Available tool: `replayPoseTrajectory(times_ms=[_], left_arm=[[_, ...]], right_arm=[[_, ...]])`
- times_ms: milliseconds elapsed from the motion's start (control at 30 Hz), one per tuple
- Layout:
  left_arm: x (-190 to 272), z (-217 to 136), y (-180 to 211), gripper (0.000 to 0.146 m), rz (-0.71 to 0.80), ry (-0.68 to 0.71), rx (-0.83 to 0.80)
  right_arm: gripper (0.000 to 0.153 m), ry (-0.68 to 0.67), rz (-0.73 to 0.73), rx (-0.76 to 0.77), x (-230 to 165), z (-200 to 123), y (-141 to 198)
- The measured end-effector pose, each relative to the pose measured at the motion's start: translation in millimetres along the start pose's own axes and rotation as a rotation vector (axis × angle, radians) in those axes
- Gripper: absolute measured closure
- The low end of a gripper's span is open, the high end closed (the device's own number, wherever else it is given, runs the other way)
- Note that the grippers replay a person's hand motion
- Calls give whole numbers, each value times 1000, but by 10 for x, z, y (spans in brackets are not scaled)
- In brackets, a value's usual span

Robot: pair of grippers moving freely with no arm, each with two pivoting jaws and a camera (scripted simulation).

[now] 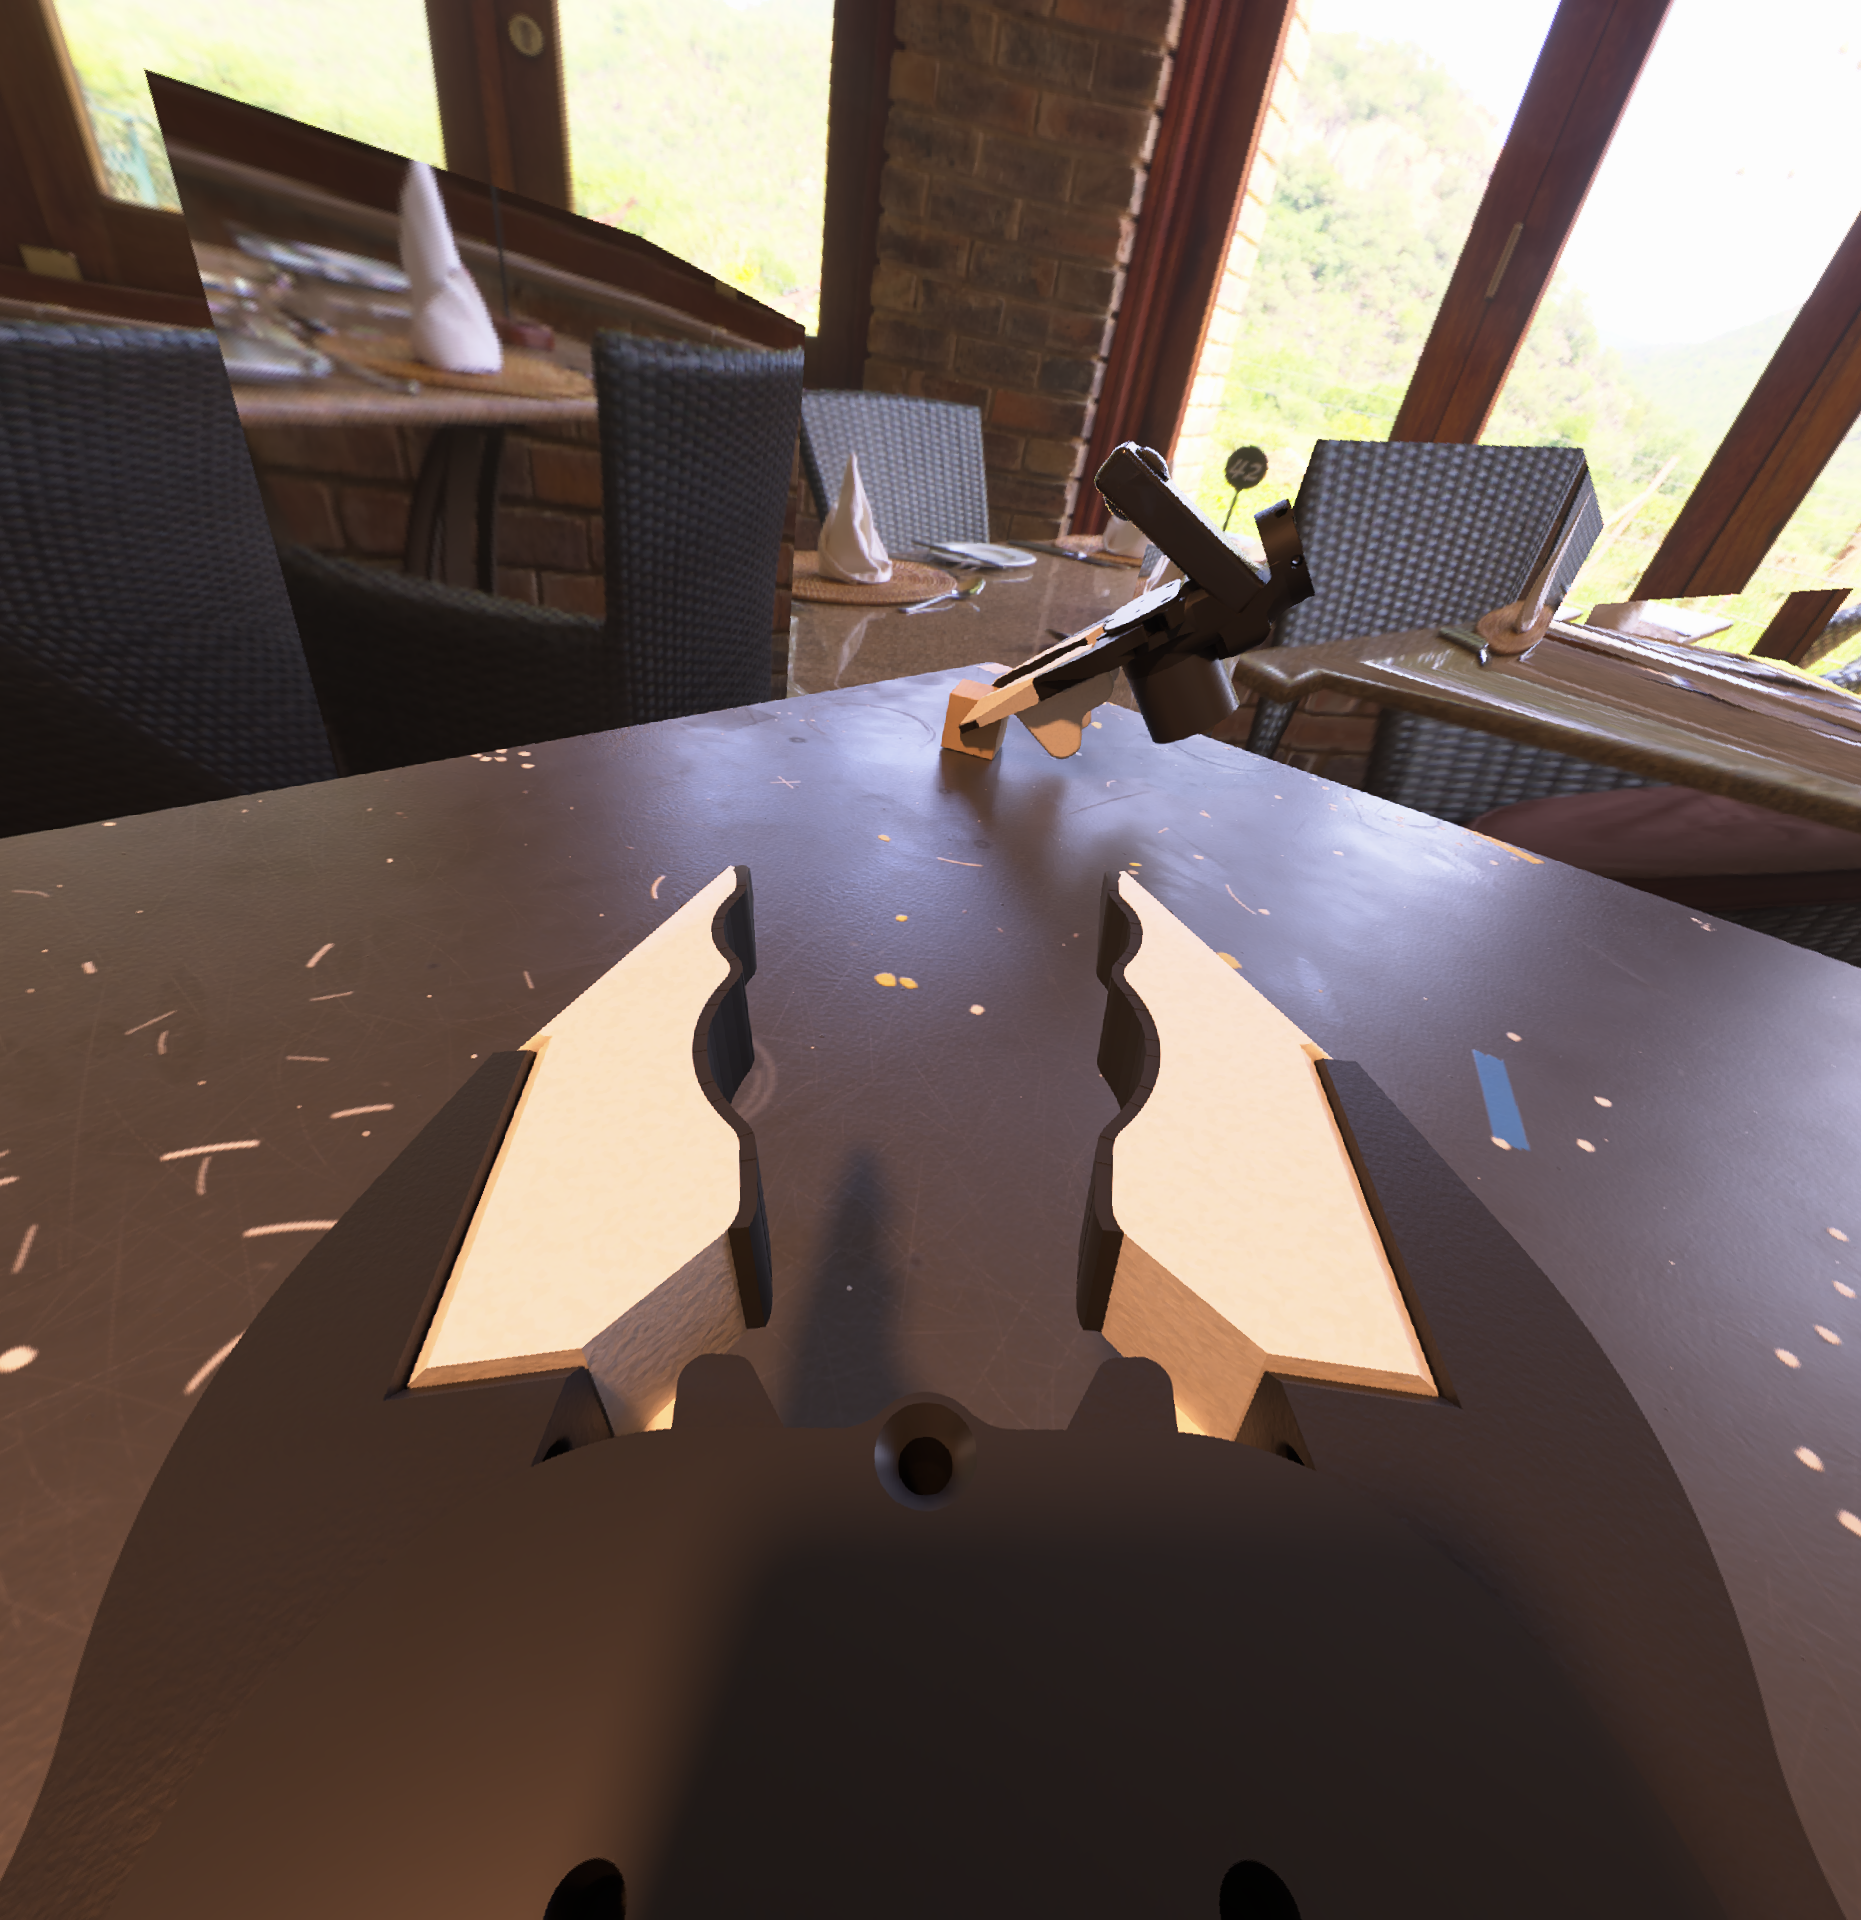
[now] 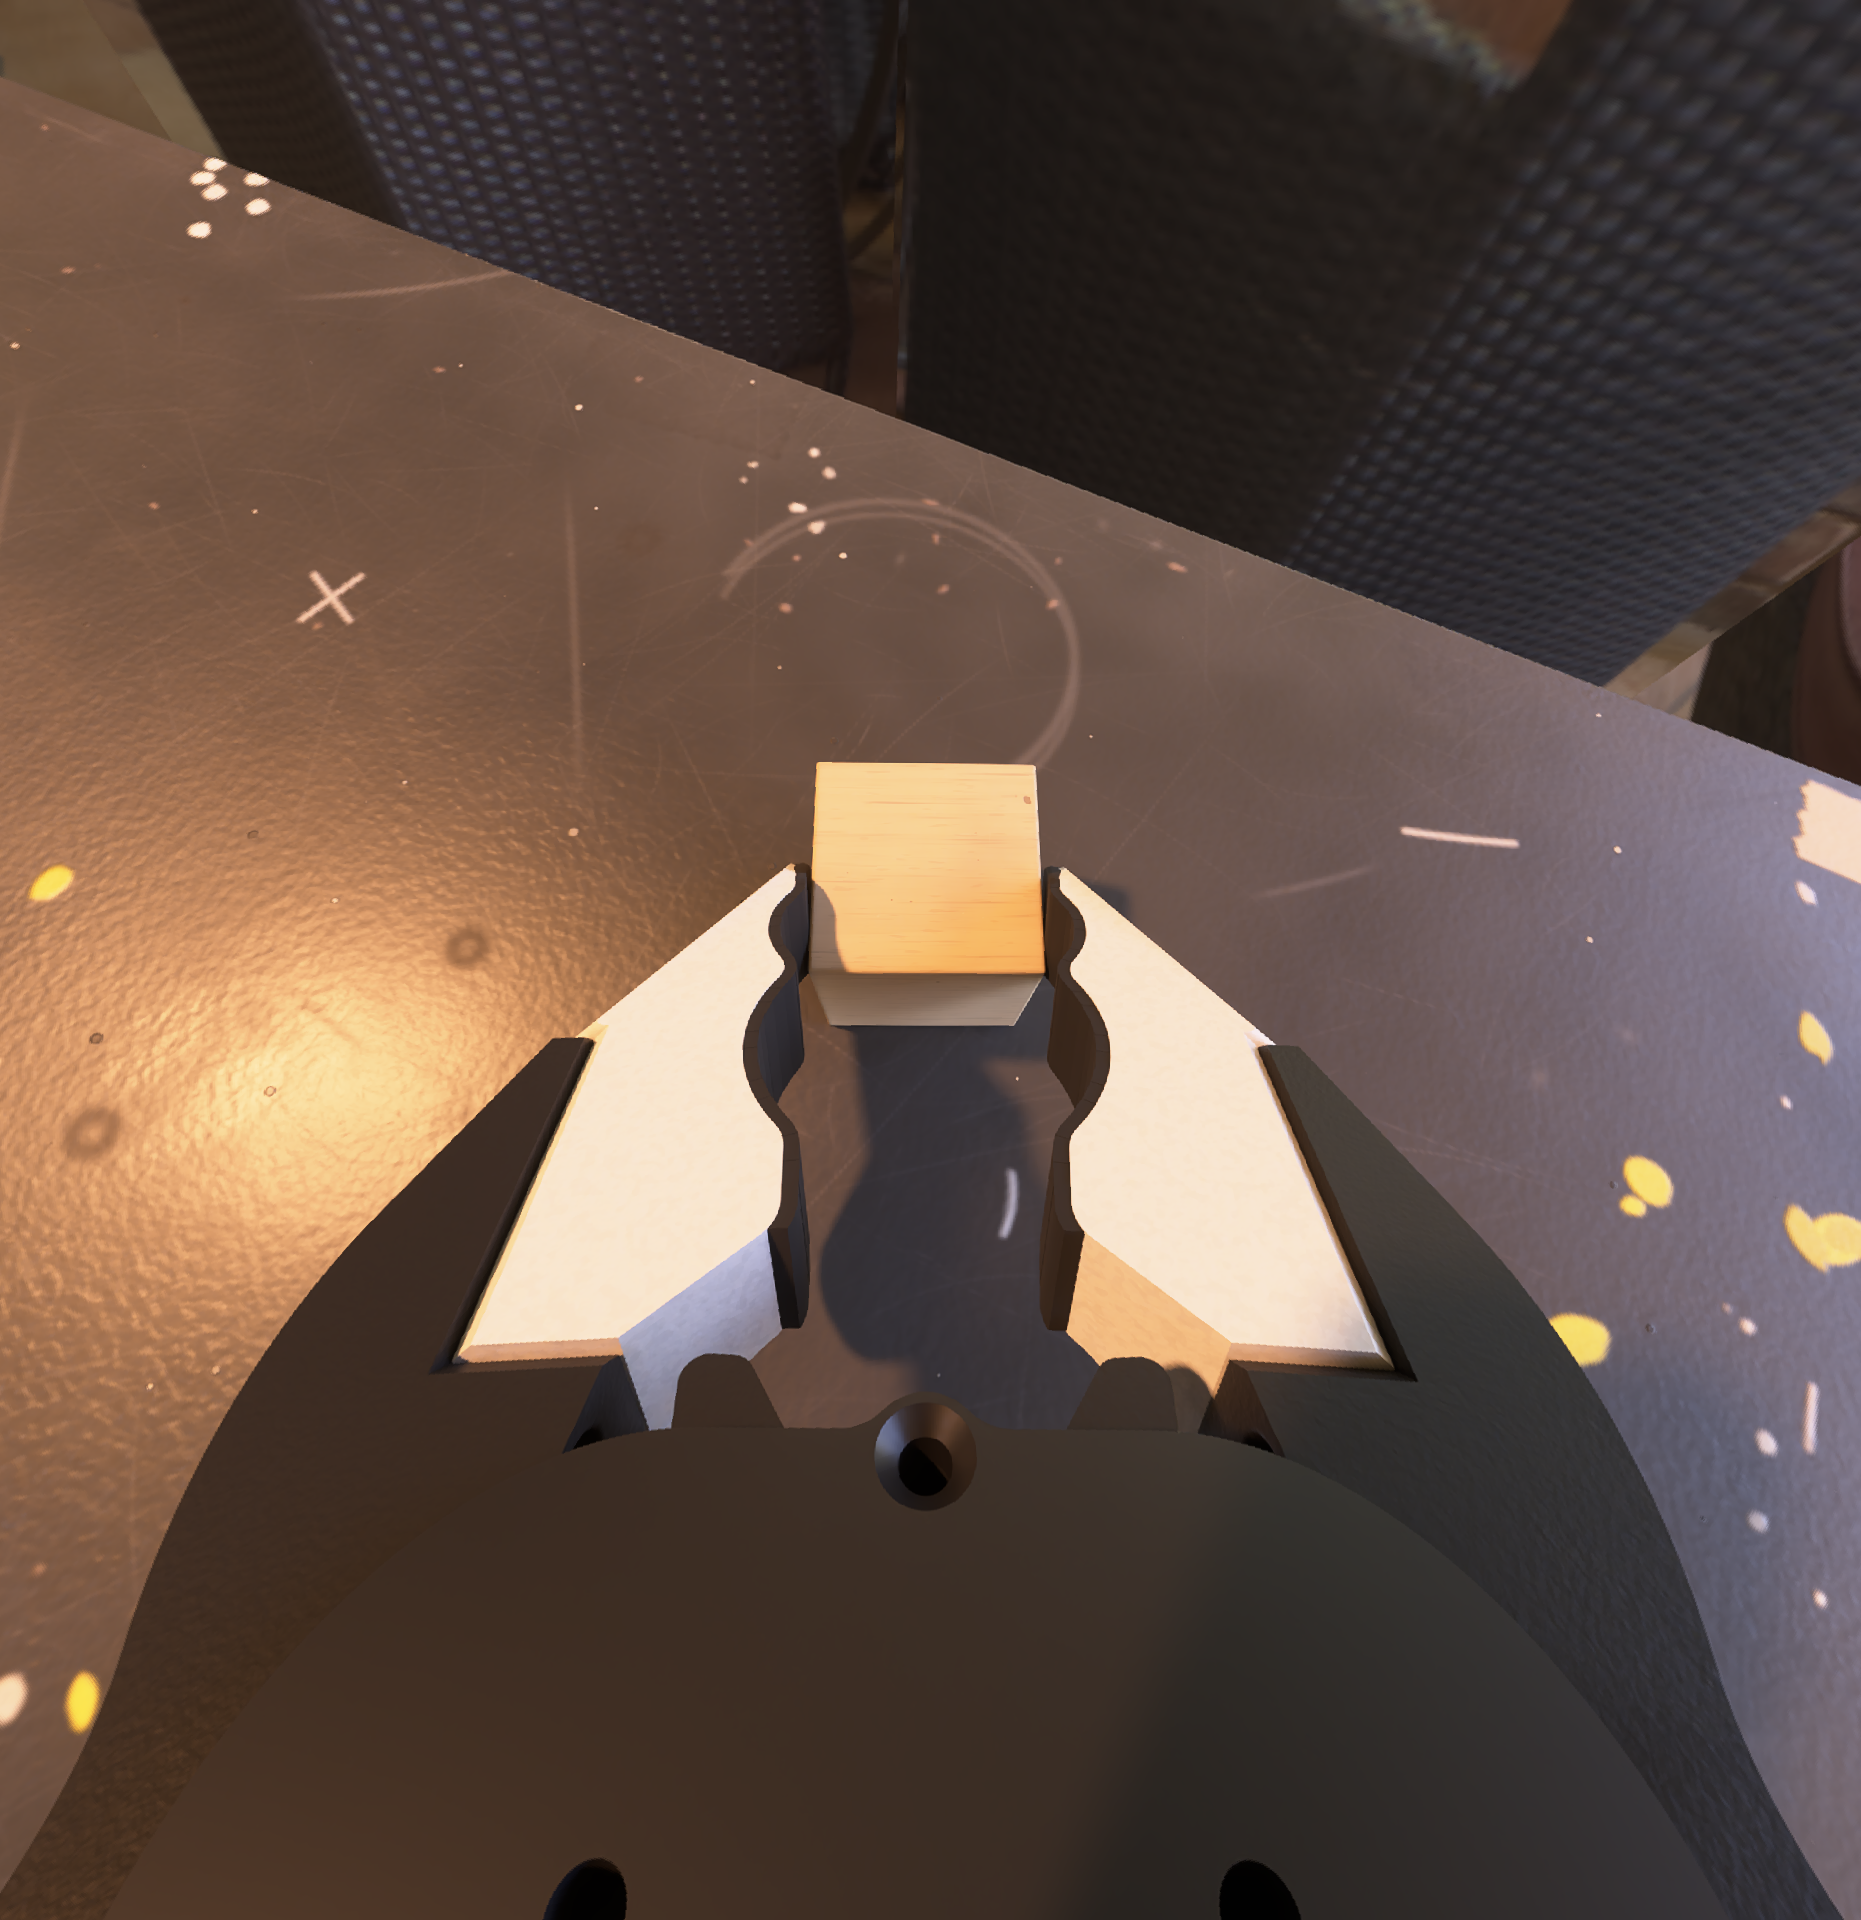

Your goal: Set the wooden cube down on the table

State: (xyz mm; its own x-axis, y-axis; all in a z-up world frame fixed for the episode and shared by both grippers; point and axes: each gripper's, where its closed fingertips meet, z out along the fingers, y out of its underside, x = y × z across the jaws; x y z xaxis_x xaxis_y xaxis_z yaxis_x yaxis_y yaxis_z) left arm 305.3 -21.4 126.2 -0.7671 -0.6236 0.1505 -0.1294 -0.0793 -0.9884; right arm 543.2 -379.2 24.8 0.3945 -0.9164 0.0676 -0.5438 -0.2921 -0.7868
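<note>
The wooden cube [image 2: 924, 871] is a small light-brown block between the fingertips of my right gripper [image 2: 926, 885], which is shut on its two sides. It sits at or just above the dark speckled table [image 2: 386, 831], close to the far edge; its shadow lies right under it. In the left wrist view the cube [image 1: 970, 719] and the right gripper [image 1: 976, 724] show far off near the table's far edge, the gripper tilted down. My left gripper [image 1: 926, 883] is open and empty, low over the table [image 1: 593, 935].
Dark wicker chairs [image 1: 687, 499] stand just past the table's far edge and also show in the right wrist view [image 2: 1321, 312]. Other set tables [image 1: 1591, 686] stand beyond. A blue tape mark [image 1: 1499, 1097] lies on the table at the right.
</note>
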Motion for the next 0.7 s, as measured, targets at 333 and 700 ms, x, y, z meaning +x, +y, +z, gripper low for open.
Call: replayPoseTrajectory(times_ms=[333, 700], left_arm=[[6, -10, -23, 79, -3, 6, 9], [-168, -257, -365, 75, 11, -89, 66]], right_arm=[[103, 38, -41, 23, 26, -60, -78], [51, 227, -85, 337, 83, -1417, -1209]])
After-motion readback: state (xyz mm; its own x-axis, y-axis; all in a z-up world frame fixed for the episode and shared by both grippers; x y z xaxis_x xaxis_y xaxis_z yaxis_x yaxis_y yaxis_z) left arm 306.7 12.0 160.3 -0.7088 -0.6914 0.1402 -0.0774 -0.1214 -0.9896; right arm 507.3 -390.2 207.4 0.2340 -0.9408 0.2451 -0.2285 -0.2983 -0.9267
